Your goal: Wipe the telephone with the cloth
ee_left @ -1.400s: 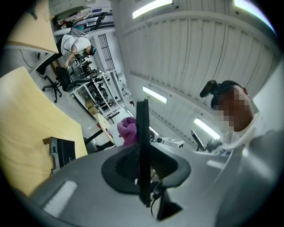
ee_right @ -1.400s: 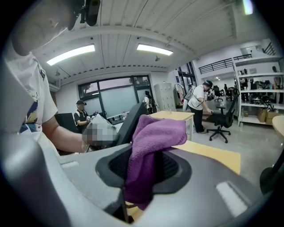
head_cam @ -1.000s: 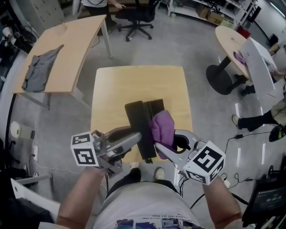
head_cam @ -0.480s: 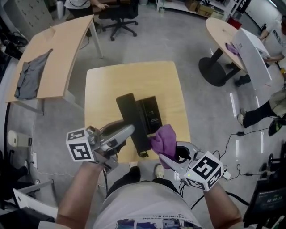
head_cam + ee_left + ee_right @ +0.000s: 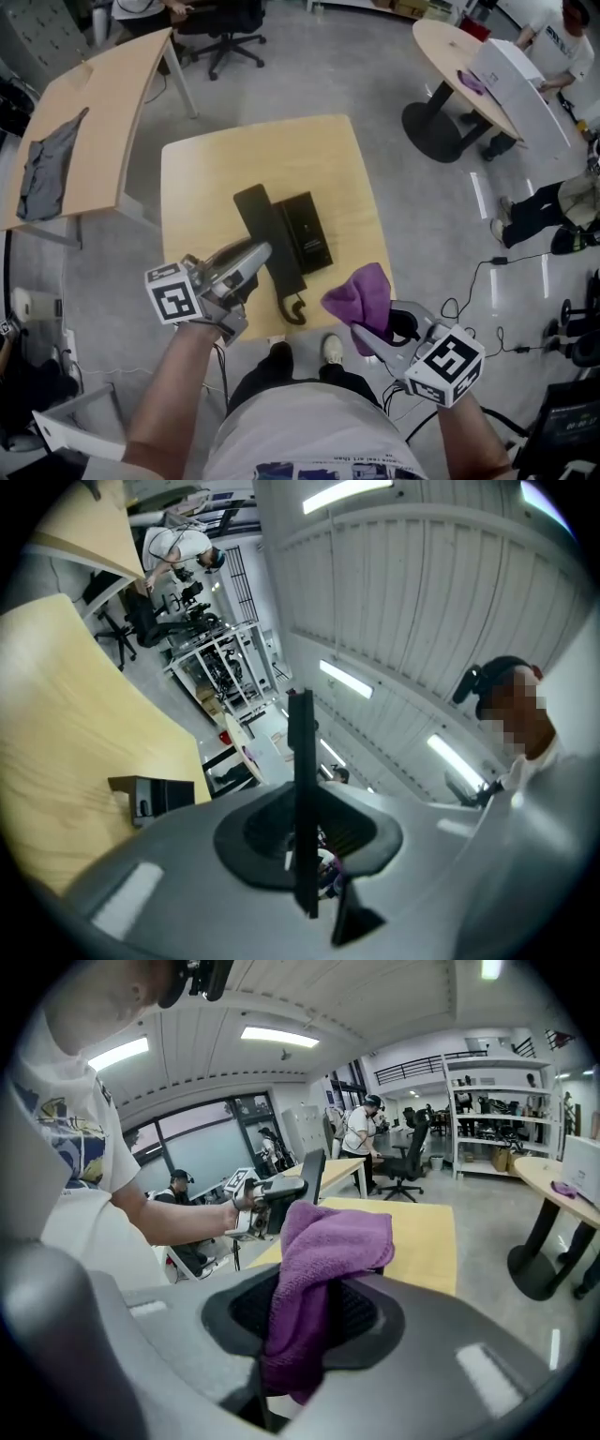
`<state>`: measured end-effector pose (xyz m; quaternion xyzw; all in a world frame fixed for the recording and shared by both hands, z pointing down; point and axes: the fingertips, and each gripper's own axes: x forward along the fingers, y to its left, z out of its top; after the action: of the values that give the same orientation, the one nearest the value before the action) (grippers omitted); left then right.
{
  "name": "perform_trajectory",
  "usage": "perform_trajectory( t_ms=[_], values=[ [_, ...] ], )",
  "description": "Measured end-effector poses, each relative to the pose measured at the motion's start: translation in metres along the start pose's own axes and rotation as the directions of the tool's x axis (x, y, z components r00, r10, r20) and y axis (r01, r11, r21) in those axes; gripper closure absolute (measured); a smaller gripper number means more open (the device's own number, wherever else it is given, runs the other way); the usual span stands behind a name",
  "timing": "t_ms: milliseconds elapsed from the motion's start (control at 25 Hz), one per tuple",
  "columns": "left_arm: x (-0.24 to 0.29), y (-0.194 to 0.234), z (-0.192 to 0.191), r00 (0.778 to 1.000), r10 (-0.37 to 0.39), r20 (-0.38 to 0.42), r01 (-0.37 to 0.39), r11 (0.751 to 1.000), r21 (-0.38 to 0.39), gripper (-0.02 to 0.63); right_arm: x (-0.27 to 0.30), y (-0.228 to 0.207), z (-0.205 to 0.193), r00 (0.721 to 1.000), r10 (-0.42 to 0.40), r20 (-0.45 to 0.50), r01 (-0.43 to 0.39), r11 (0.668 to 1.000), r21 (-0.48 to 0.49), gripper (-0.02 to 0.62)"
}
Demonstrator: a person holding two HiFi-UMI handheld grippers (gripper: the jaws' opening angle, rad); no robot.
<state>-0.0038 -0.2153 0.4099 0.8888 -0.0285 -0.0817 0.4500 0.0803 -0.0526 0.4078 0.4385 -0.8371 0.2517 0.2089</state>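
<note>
- On the left side, our left gripper (image 5: 246, 261) has its jaws closed on the handset (image 5: 262, 220). In the left gripper view, the handset shows as a thin black edge pinched between them.
- The handset is long and black. In the head view its long line runs from the far left down to the near right, over the table (image 5: 253, 150). A curly cord hangs at its near end. We cannot tell if the far end rests on the table.
- Just to the right of the handset sits the base (image 5: 307, 232) of the telephone, flat on the table near the middle.
- Farther right, the purple cloth (image 5: 361, 292) sticks up in a soft bunch. It is past the near right corner of the table and well apart from the telephone.
- Our right gripper (image 5: 367, 323) has its jaws squeezed on the lower part of the cloth.
- So the telephone lies to the left of the cloth and a bit farther from us. We think the right hand has to bring the cloth that way and rub along the handset's long line, while the left hand keeps it steady.
</note>
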Motion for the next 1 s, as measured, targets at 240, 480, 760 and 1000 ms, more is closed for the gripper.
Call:
perform_trajectory(
  t_ms=[240,480,760,1000],
  values=[
    [0.007,0.04,-0.025,1.0,0.031,0.0,-0.031,0.999,-0.032,0.525,-0.011,-0.006,0.002,1.0,-0.03,0.001,0.03,0.999,0.034,0.481],
    [0.01,0.078,-0.042,0.999,0.051,0.015,-0.05,0.997,-0.051,0.525,-0.013,-0.011,0.001,0.999,-0.039,-0.035,0.04,0.998,0.045,0.48],
    [0.012,0.116,-0.065,0.997,0.071,-0.022,-0.072,0.996,-0.06,0.526,-0.015,-0.015,-0.002,0.997,-0.046,-0.056,0.05,0.996,0.068,0.48],
    [0.011,0.132,-0.083,0.995,0.084,-0.056,-0.088,0.993,-0.083,0.526,-0.009,-0.018,0.001,0.998,-0.041,-0.057,0.045,0.996,0.073,0.48]
  ],
)
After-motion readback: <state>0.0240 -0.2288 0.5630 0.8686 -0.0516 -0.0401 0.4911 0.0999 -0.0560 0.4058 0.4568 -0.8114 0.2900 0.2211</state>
